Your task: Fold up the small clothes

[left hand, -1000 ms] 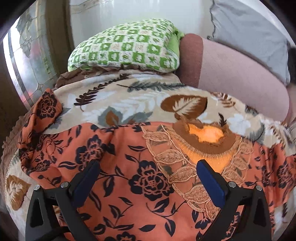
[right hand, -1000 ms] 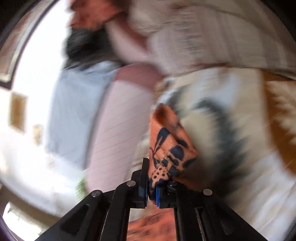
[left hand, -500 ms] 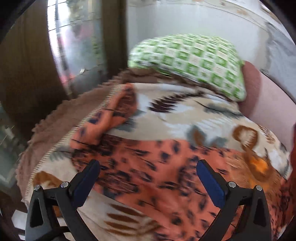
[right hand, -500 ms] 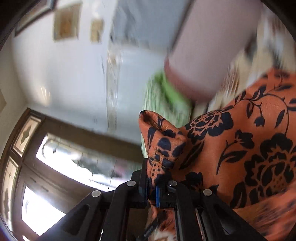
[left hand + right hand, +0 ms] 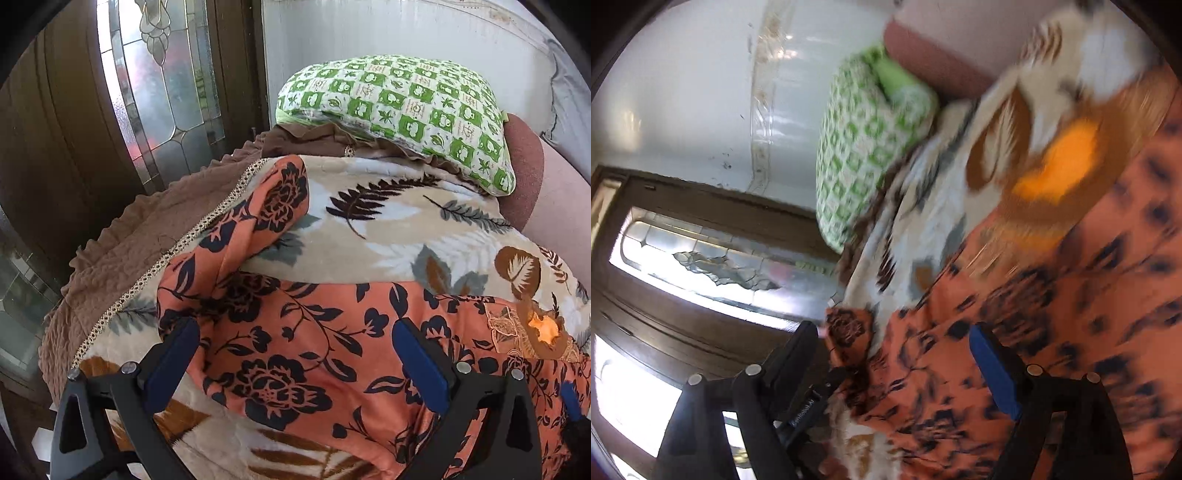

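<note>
Orange floral garment (image 5: 295, 343) lay spread across the leaf-print blanket (image 5: 388, 229), one sleeve angled toward the green checked pillow (image 5: 399, 110); left claw (image 5: 295, 358) spread wide over it, gripping nothing; right claw (image 5: 897, 354) spread too, seemingly empty, view blurred.

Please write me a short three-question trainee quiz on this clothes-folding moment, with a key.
1. True or false: the left tongs are clamped on the orange floral garment.
2. Multiple choice: where does the green checked pillow lie? A) on the floor B) at the far end of the leaf-print blanket, by the wall C) under the garment
3. Fill in: in the right wrist view, the right tongs are ____ and hold nothing.

Key:
1. False. Their jaws stand wide apart over the garment.
2. B
3. open
</note>
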### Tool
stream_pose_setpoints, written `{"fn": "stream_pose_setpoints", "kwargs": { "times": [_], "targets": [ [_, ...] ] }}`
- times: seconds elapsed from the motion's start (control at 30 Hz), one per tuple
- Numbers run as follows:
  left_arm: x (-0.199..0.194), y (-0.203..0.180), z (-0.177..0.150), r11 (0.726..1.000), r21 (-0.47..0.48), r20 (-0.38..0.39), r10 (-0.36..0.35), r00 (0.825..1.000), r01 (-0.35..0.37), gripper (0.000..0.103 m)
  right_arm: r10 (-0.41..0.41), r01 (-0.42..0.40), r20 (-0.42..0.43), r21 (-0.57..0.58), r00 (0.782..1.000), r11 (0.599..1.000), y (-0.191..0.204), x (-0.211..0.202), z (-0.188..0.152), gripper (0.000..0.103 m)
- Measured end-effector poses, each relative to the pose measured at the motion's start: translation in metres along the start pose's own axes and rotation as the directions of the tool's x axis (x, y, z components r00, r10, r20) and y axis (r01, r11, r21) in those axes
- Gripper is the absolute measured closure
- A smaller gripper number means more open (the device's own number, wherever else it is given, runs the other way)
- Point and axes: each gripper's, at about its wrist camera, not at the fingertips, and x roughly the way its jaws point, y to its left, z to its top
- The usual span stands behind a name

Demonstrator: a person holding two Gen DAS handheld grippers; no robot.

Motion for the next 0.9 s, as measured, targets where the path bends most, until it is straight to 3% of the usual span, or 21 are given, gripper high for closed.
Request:
{"fn": "stream_pose_setpoints", "kwargs": {
  "times": [0.07,0.17,0.23,0.27,0.3,0.4,0.5,0.63,0.7,0.8,0.9],
  "targets": [
    [0.003,0.000,-0.001,1.000,0.005,-0.015,0.014,1.000,-0.014,0.000,-0.065,0.067,0.044,-0.032,0.997,0.997,-0.003,-0.026,0.009,0.017],
    [0.009,0.014,0.002,0.998,-0.016,-0.044,0.066,0.997,-0.066,0.000,-0.207,0.211,0.073,-0.056,0.976,0.976,-0.024,-0.054,0.014,0.019],
    [0.013,0.037,0.004,0.990,-0.083,-0.063,0.109,0.992,-0.114,0.000,-0.306,0.307,0.012,-0.022,0.952,0.952,-0.055,-0.052,0.015,0.026],
    [0.016,0.051,0.006,0.984,-0.122,-0.077,0.125,0.989,-0.134,0.000,-0.362,0.362,-0.016,-0.002,0.932,0.932,-0.073,-0.050,0.013,0.044],
    [0.017,0.064,0.007,0.976,-0.158,-0.090,0.138,0.986,-0.151,0.000,-0.372,0.372,-0.004,-0.017,0.928,0.928,-0.078,-0.051,0.010,0.050],
    [0.020,0.104,0.007,0.945,-0.272,-0.118,0.155,0.981,-0.182,0.000,-0.397,0.397,0.017,-0.078,0.918,0.914,-0.062,-0.051,0.004,0.049],
    [0.022,0.145,0.005,0.904,-0.382,-0.156,0.139,0.978,-0.189,0.000,-0.346,0.334,-0.030,-0.192,0.938,0.923,-0.019,-0.021,-0.009,0.049],
    [0.013,0.192,0.003,0.845,-0.491,-0.145,0.161,0.976,-0.213,0.000,-0.298,0.229,-0.116,-0.405,0.947,0.885,0.053,0.033,-0.051,0.045],
    [0.009,0.216,0.001,0.817,-0.523,-0.149,0.194,0.970,-0.244,0.000,-0.293,0.169,-0.185,-0.494,0.938,0.853,0.089,0.066,-0.077,0.034],
    [0.011,0.247,-0.005,0.771,-0.570,-0.171,0.225,0.959,-0.283,0.000,-0.264,0.055,-0.289,-0.572,0.920,0.818,0.128,0.102,-0.119,0.031],
    [0.020,0.263,-0.010,0.758,-0.591,-0.192,0.201,0.961,-0.277,0.000,-0.234,-0.044,-0.370,-0.609,0.899,0.792,0.154,0.129,-0.156,0.031]
  ]
}}
